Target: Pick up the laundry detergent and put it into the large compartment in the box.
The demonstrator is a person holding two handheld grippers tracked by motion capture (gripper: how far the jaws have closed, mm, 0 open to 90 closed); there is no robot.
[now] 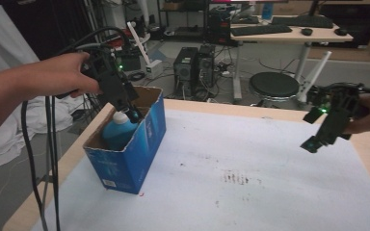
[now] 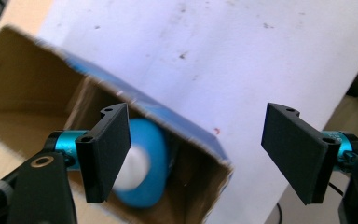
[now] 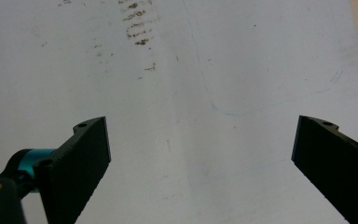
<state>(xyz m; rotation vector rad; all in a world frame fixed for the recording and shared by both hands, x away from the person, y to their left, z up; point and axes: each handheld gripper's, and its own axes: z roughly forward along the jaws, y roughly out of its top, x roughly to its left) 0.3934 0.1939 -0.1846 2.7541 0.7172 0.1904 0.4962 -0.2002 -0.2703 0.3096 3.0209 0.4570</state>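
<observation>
The round blue plastic bottle with a white cap (image 1: 118, 131) stands inside the open blue cardboard box with a plain brown inside (image 1: 147, 144), near the left edge of the tabletop (image 1: 270, 192), which is covered with a stained white sheet. The left hand-held gripper (image 1: 131, 109) hovers just over the box's opening, its jaws spread wide and holding nothing.

The likeliest trouble is a bad approach: one jaw sits above the cap while the other lies out past the box's wall, so closing or descending from this angle could catch the cardboard rim, tip or drag the light box, or pinch the wall along with the bottle. A grip on the rounded shoulder might also slip.

The left gripper view makes that offset plain: the white cap (image 2: 135, 168) peeks out beside one black pad, and the box's edge (image 2: 186, 135) runs between the jaws. The high view gives what that close look lacks, the box's place on the tabletop and the right hand-held gripper (image 1: 323, 135), held well apart over the sheet near the right edge, jaws open and empty. The right gripper view adds the brown smudges (image 3: 137, 23) on the sheet.
</observation>
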